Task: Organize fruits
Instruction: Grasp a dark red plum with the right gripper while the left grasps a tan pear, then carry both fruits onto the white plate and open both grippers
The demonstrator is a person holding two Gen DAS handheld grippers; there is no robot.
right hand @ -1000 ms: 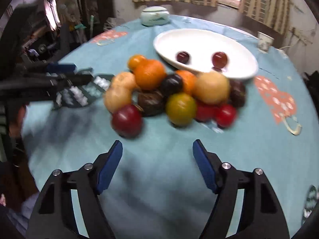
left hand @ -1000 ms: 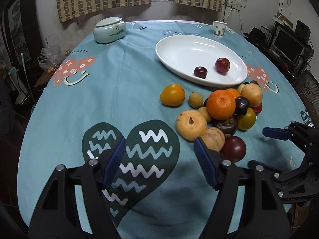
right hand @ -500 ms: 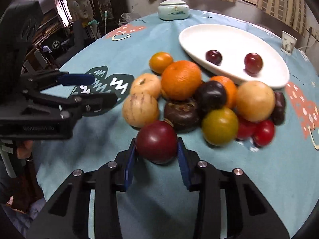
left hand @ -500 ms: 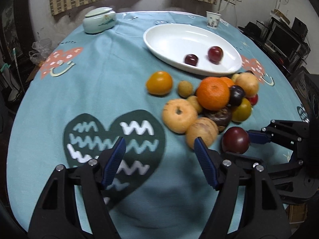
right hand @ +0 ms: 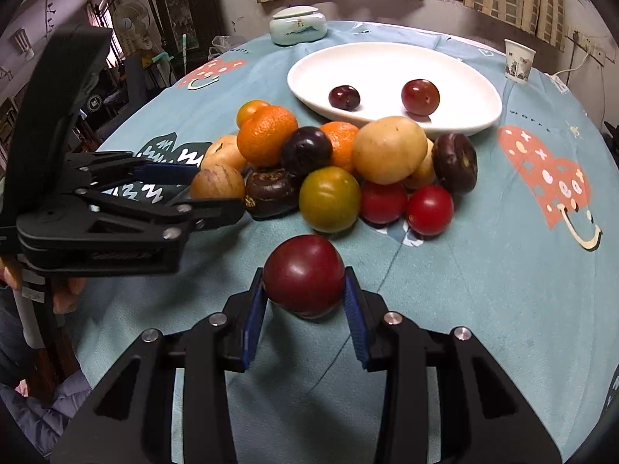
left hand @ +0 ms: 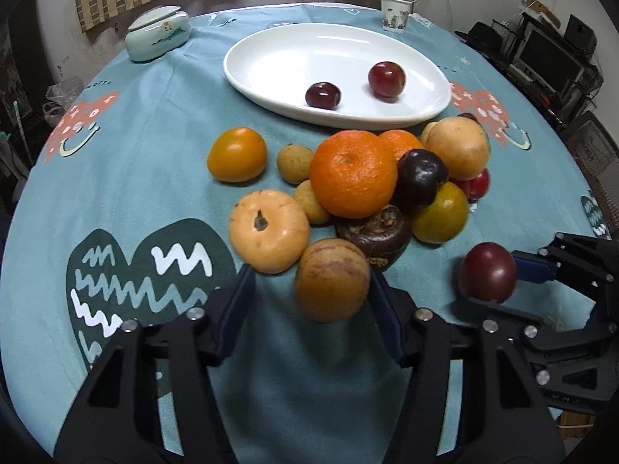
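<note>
A pile of mixed fruits [left hand: 356,178] lies on the teal tablecloth in front of a white oval plate [left hand: 271,58] that holds two dark red plums [left hand: 323,95]. My right gripper [right hand: 305,309] is shut on a dark red plum [right hand: 304,273], held just clear of the pile; it also shows in the left wrist view [left hand: 488,272]. My left gripper [left hand: 309,301] is open, its blue pads on either side of a tan speckled fruit [left hand: 332,279] at the pile's near edge, touching at the right pad.
A pale green lidded jar [left hand: 158,33] and a paper cup [left hand: 394,13] stand at the table's far side. The pile [right hand: 340,170] holds oranges, red tomatoes and dark fruits. Dark furniture and monitors surround the round table.
My right gripper closed on the dark red plum and pulled it away from the pile. My left gripper moved forward until the tan fruit sat between its pads.
</note>
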